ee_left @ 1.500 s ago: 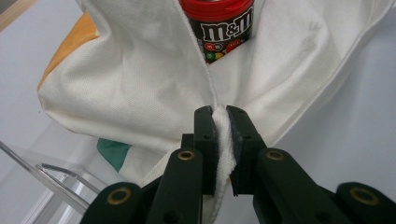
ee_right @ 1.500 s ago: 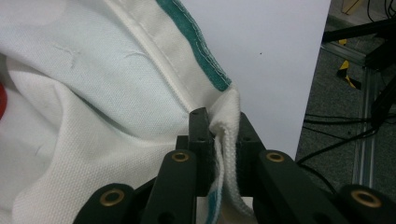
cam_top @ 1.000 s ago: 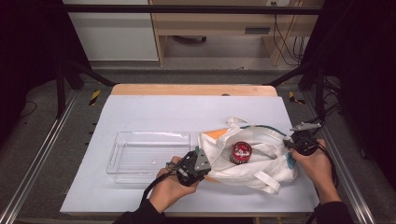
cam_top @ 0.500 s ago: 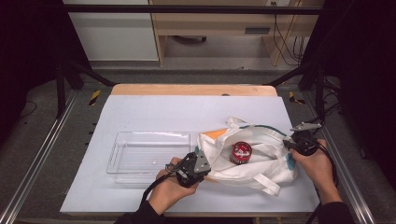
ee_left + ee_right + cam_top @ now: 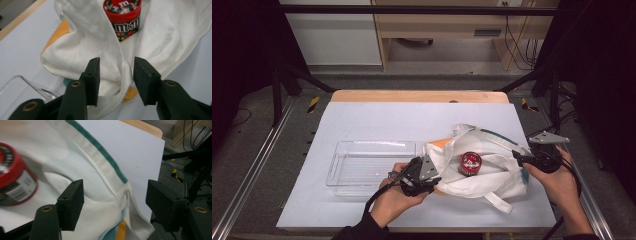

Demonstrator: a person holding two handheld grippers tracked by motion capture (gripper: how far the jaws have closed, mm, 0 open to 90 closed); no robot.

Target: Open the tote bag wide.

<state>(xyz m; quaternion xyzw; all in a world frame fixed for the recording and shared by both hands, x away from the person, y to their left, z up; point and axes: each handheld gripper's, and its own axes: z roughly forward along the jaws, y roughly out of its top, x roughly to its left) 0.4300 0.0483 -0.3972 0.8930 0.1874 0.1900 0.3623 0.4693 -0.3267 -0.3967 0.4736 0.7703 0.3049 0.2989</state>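
Observation:
A white cloth bag [image 5: 492, 175] with green trim and an orange patch lies at the table's front right. A red M&M's jar [image 5: 470, 162] stands upright in its open mouth. My left gripper [image 5: 434, 180] is at the bag's left edge. Its jaws have just been opening, and in the left gripper view [image 5: 116, 80] the bag's hem [image 5: 125, 75] hangs loose between them, with the jar [image 5: 123, 17] beyond. My right gripper [image 5: 518, 156] is at the bag's right edge. Its jaws [image 5: 115, 200] have also just been opening and stand wide over the green-trimmed hem [image 5: 100, 150].
A clear plastic tray [image 5: 372, 143] sits empty just left of the bag, beside my left hand. The white table top [image 5: 412, 120] ends in a wooden strip [image 5: 419, 96] at the back. The table's right edge and black frame bars [image 5: 552, 95] are close to my right hand.
Both grippers have opened and let go of the bag's edges. The right hand has lifted a little. The bag and jar stay where they were.

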